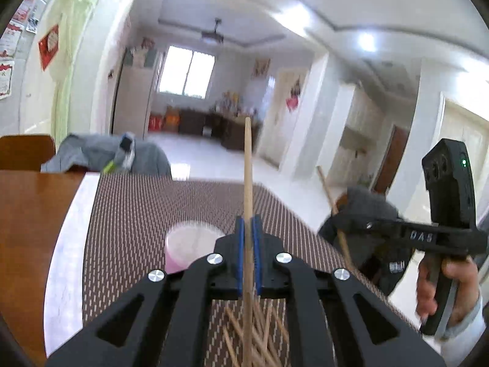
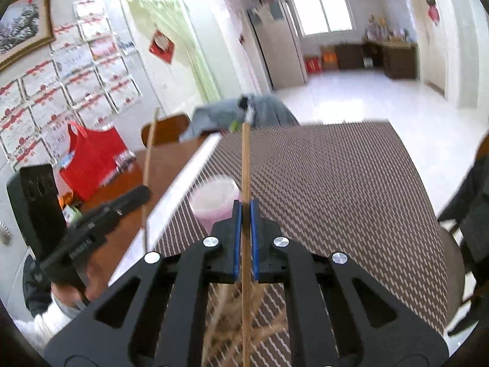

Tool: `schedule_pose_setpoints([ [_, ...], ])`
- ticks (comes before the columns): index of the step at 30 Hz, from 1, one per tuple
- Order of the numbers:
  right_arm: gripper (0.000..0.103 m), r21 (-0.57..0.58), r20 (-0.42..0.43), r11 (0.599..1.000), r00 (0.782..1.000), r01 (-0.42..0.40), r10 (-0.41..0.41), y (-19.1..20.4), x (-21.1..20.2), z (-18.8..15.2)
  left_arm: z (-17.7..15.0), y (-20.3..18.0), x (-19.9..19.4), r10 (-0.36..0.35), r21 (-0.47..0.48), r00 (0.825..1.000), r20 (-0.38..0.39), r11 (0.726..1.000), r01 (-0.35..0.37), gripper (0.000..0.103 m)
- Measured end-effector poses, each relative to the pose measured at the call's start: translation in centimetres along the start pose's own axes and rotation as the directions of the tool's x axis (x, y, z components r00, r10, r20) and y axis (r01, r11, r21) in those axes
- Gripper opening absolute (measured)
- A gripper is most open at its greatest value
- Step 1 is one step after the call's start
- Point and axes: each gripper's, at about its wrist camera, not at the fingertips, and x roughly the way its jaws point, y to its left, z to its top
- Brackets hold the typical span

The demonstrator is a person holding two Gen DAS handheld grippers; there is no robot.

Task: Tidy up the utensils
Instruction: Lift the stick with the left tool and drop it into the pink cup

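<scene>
so closest to the cameras there's a loose pile of wooden chopsticks (image 1: 259, 333) lying crisscrossed on the brown woven placemat (image 1: 128, 214), right under both grippers, not in any container, and in the right wrist view that pile (image 2: 226, 321) is pretty blurred. The left gripper (image 1: 248, 223) is clenched on a single chopstick (image 1: 248, 159), blue pads pressed on either side of it, and the stick pokes up and away past the fingertips while its lower end runs back down over the pile. Same deal on the other side, the right gripper (image 2: 245, 208) is clamped tight on its own chopstick (image 2: 245, 159), which also sticks out well beyond the pads. Each gripper shows up in the other's camera too, held in a hand (image 1: 443, 287) with a pale sleeve, stick slanting up from it. Just past the fingertips sits a pink plastic cup (image 1: 192, 244), upright on the mat, a bit left of the left gripper's jaws and right behind the right one's pads in that view (image 2: 214, 202); looks like nothing in it as far as I can tell but the inside is washed out and blurry so can't swear to it. Further back the mat ends on a wooden table (image 1: 27, 214), there's a red bag (image 2: 91, 159) at the table's far left corner, and a grey jacket (image 1: 101, 153) slung over a chair at the far edge
</scene>
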Motion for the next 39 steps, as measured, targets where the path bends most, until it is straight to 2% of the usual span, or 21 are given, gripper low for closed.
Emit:
schedule_pose_setpoints([
  [4,0.006,-0.013,0.137,1.0,0.991,0.002,0.0,2.5,0.9,2.0,1.8,-0.1,0.6,0.055,-0.005,0.991,0.123,0.998,-0.055,0.006],
  [5,0.006,-0.007,0.184,1.0,0.983,-0.001,0.002,2.7,1.3,2.8,2.2,0.0,0.7,0.066,-0.012,0.987,0.146,0.998,-0.065,0.006],
  [11,0.006,0.031,0.33,1.0,0.944,-0.002,-0.008,4.0,3.8,5.1,3.9,0.1,1.9,0.118,-0.033,0.956,0.268,0.993,-0.114,0.006],
  [17,0.006,0.056,0.421,0.998,0.907,0.014,-0.036,4.2,6.1,5.2,5.0,1.2,3.6,0.172,-0.083,0.93,0.324,0.985,-0.154,0.006],
  [22,0.006,0.043,0.473,0.998,0.879,0.035,-0.052,4.4,7.1,4.9,4.7,2.7,5.1,0.219,-0.105,0.91,0.352,0.975,-0.194,0.006],
  [27,0.006,0.036,0.437,0.999,0.898,0.037,-0.048,3.9,8.6,3.8,3.4,3.4,6.6,0.238,-0.093,0.918,0.317,0.971,-0.22,0.006],
  [32,0.006,0.032,0.378,0.999,0.924,0.04,-0.05,3.5,9.2,2.4,2.3,4.0,7.0,0.229,-0.098,0.938,0.259,0.973,-0.211,0.006],
  [39,0.006,0.028,0.333,0.998,0.941,0.055,-0.061,3.4,8.7,1.0,1.4,3.4,6.6,0.215,-0.066,0.955,0.202,0.976,-0.206,0.006],
])
